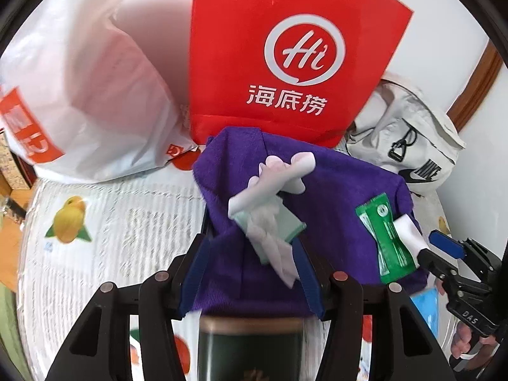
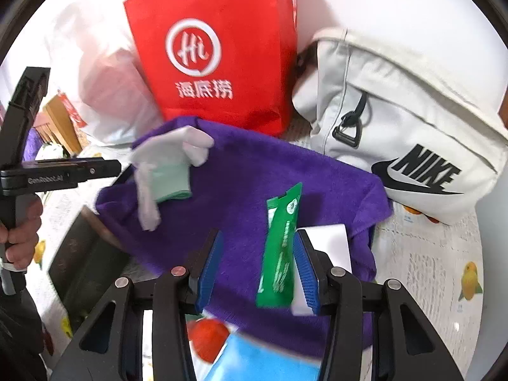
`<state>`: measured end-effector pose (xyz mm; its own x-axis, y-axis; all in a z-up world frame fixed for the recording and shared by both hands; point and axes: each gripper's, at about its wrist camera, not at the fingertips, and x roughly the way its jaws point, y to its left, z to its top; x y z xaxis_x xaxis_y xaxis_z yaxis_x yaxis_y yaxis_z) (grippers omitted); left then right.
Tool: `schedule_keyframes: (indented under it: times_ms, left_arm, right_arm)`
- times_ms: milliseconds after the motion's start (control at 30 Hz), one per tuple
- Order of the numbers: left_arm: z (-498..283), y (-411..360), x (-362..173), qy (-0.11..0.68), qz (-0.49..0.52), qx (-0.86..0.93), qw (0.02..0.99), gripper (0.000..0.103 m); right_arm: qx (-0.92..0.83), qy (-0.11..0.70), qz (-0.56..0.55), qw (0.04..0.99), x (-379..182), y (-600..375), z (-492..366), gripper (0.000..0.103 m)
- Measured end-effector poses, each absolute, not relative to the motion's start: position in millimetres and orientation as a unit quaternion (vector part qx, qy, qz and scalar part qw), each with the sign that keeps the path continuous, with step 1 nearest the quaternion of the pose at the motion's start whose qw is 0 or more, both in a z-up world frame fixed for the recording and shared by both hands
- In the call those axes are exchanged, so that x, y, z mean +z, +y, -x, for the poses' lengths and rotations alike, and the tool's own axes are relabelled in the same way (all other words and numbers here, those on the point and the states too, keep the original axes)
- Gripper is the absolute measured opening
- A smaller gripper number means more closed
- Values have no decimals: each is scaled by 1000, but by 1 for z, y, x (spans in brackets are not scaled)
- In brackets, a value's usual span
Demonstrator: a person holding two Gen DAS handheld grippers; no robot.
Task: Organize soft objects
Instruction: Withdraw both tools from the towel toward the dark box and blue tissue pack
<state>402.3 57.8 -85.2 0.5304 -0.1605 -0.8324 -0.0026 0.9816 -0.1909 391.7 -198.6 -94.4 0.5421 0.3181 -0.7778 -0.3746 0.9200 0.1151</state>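
Observation:
A purple towel [image 1: 333, 190] [image 2: 254, 174] lies draped over a dark tin [image 1: 250, 343] [image 2: 85, 254]. On it rest a white glove [image 1: 279, 174] [image 2: 177, 146] with a pale green packet [image 1: 285, 222] [image 2: 171, 177], and a green sachet [image 1: 384, 238] [image 2: 281, 247] beside a white packet [image 1: 409, 231] [image 2: 330, 238]. My left gripper [image 1: 250, 273] is open, with the towel and the glove's tail between its blue pads. My right gripper [image 2: 257, 270] [image 1: 435, 252] is open over the towel, the green sachet lying just inside its right pad.
A red paper bag [image 1: 285, 57] [image 2: 216, 63] stands behind the towel, a white plastic bag [image 1: 95, 95] to its left and a white Nike bag [image 1: 412, 146] [image 2: 412, 127] to its right. A fruit-print tablecloth [image 1: 111, 222] covers the table. A blue packet [image 2: 254, 358] lies near.

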Motion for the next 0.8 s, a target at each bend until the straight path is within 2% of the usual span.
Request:
schedule_keyframes:
  times_ms: [433, 800]
  left_arm:
    - [-296, 59, -56, 462, 92, -52, 881, 52]
    - [-212, 42, -86, 482, 93, -49, 870, 52]
  right_arm:
    - [207, 411, 5, 888, -65, -213, -284, 48]
    - [213, 423, -10, 881, -79, -225, -206, 48]
